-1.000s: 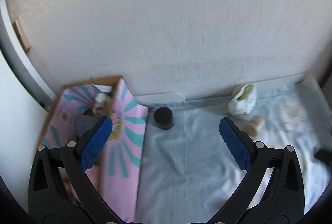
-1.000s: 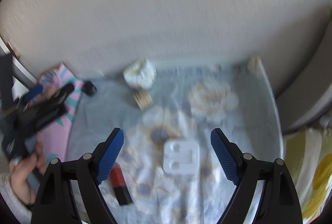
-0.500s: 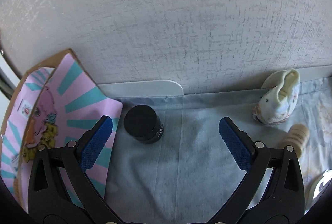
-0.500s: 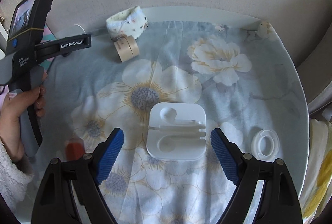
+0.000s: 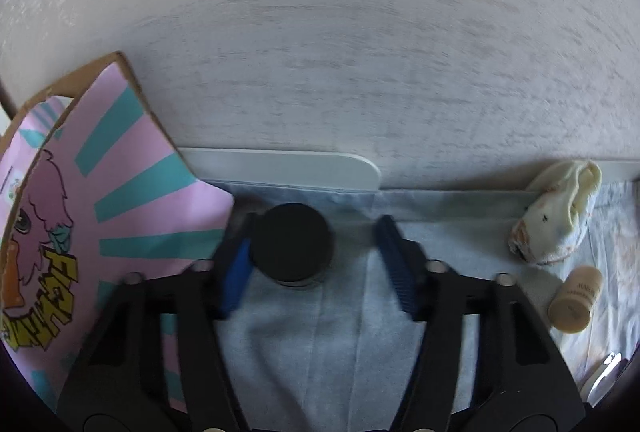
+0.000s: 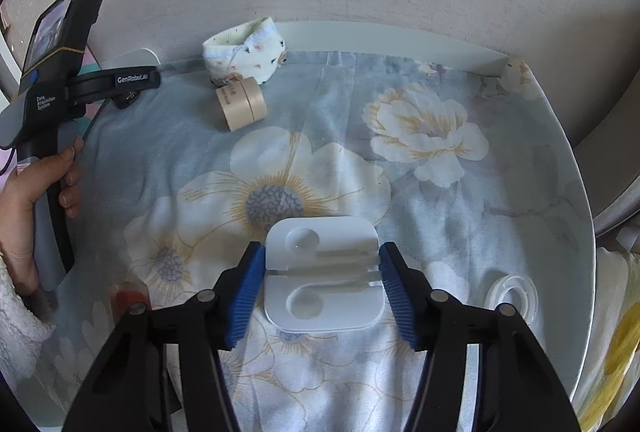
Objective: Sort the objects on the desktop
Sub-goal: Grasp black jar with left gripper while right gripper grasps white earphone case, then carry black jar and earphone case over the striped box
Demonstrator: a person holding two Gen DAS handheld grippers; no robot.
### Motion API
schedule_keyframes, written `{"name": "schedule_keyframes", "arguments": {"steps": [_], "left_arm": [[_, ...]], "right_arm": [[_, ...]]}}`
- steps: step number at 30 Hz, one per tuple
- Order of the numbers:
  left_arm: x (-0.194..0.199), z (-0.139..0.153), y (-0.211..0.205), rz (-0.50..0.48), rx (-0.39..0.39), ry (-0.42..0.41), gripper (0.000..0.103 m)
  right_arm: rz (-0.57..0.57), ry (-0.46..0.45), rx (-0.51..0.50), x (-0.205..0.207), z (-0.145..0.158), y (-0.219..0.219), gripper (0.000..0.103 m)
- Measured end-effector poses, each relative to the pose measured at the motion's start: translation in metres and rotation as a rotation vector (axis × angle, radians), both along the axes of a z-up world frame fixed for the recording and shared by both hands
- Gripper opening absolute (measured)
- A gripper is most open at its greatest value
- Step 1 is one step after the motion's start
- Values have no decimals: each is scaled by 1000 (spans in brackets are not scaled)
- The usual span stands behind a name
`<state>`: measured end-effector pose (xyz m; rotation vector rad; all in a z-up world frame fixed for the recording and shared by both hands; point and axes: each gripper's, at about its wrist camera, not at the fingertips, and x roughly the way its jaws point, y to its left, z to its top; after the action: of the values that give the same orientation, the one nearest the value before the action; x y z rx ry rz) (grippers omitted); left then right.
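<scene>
A black round jar (image 5: 291,247) stands on the blue cloth by the wall. My left gripper (image 5: 316,268) is around it: the left pad touches the jar, the right pad stands apart from it, and the jaws look partly closed. A white plastic tray (image 6: 322,275) lies on the flowered cloth. My right gripper (image 6: 322,290) straddles it with both pads (image 6: 248,288) at its sides. The left gripper also shows in the right wrist view (image 6: 132,81), held by a hand.
A pink and teal cardboard box (image 5: 100,216) stands left of the jar. A rolled sock (image 5: 556,220) (image 6: 244,49) and a beige tube (image 5: 574,300) (image 6: 242,103) lie by the wall. A clear tape ring (image 6: 510,296) and a red item (image 6: 130,298) lie near the tray.
Both grippers have narrowed. The left moved forward around the black jar. The right came down onto the white tray, its pads now at the tray's sides.
</scene>
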<state>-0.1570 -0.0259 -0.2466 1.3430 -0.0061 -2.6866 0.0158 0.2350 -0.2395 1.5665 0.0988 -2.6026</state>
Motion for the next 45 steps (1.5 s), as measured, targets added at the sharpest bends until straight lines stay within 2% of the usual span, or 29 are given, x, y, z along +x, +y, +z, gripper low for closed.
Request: {"name": "schedule_keyframes", "arguments": {"steps": [2, 10, 20, 25, 29, 34, 35, 41, 45], "left_arm": [[-1, -1, -4, 3, -4, 1, 33], [8, 7, -10, 2, 43, 17, 33], [34, 53, -6, -52, 134, 74, 33], [49, 86, -5, -95, 152, 111, 33], [68, 124, 7, -136, 177, 154, 32], [104, 164, -5, -177, 158, 195, 32], [115, 182, -14, -181, 160, 200, 33], [136, 213, -52, -143, 174, 219, 32], [145, 230, -78, -93, 148, 236, 32]], "right_arm": [[-4, 3, 3, 1, 1, -1, 54], [-18, 18, -13, 5, 11, 0, 54], [-28, 53, -25, -2, 31, 3, 54], [-31, 84, -30, 1, 62, 8, 54], [-22, 101, -47, -3, 90, 8, 54], [33, 178, -65, -8, 140, -10, 54], [54, 187, -73, -11, 147, -15, 54], [164, 238, -94, -23, 182, -55, 54], [269, 258, -96, -31, 196, -93, 54]]}}
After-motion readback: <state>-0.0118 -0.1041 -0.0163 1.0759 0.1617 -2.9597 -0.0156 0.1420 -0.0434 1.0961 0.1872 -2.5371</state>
